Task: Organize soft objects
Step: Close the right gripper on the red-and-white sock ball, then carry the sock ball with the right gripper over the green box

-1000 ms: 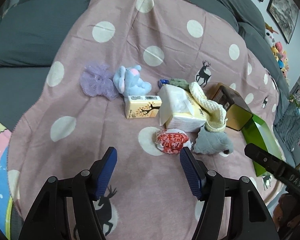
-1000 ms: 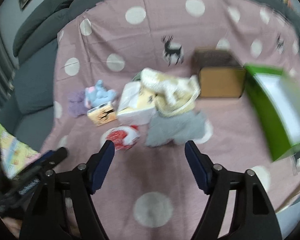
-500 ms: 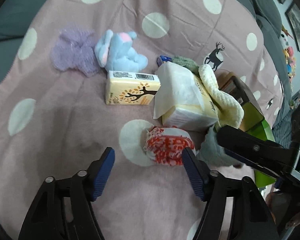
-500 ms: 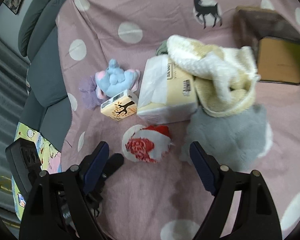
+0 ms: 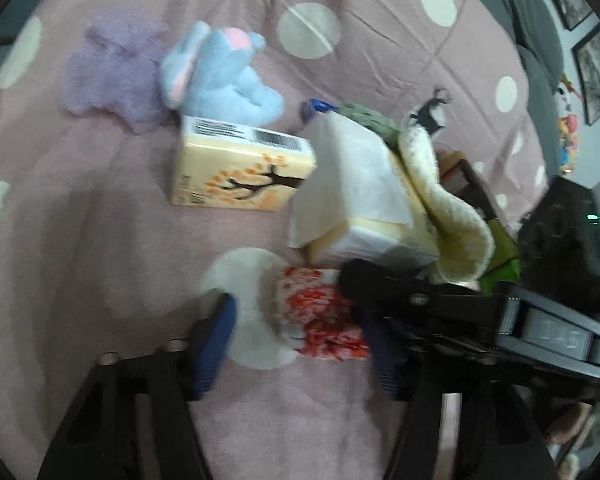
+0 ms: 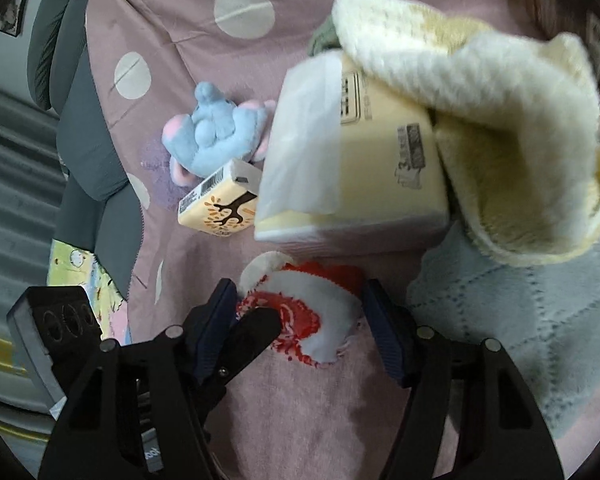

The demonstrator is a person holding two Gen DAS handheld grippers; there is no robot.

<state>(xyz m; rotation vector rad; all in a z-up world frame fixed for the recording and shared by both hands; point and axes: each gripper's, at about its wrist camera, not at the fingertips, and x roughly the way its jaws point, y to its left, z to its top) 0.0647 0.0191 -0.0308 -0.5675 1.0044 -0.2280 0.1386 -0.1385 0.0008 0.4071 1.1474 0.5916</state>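
Both grippers converge on one item: a red-and-white patterned cloth bundle (image 5: 320, 316) lying low and centre in each wrist view, on a pink blanket (image 5: 100, 240) with cream dots and deer prints. Left gripper (image 5: 300, 336): blue-padded jaws apart, having just been closing, the bundle sitting between them; the picture is blurred, so whether the pads touch the cloth cannot be told. Right gripper (image 6: 300, 320): jaws apart and likewise just been closing, straddling the same bundle (image 6: 312, 312), the right pad close to its edge, contact unclear. One black finger of the left gripper crosses the lower left of the right wrist view and overlaps the bundle's left side; the right gripper's black body fills the lower right of the left wrist view. Directly above the bundle: a cream tissue pack (image 6: 364, 168) with a white tissue sheet hanging over its near-left corner. Draped over the pack's right end: a cream fleece cloth (image 6: 500, 128). Lower right of the right wrist view: a grey plush toy (image 6: 520, 320), partly under the fleece. Left of the tissue pack: a smaller tissue packet (image 5: 240, 168) printed with a tree and a barcode. Above that, upper left: a blue and pink plush toy (image 5: 216, 76), with a lilac fluffy item (image 5: 112, 76) just beside it on the left. Behind the tissue pack: a green knitted piece (image 5: 364, 116), mostly hidden. Grey sofa cushions (image 6: 80, 92) border the blanket.
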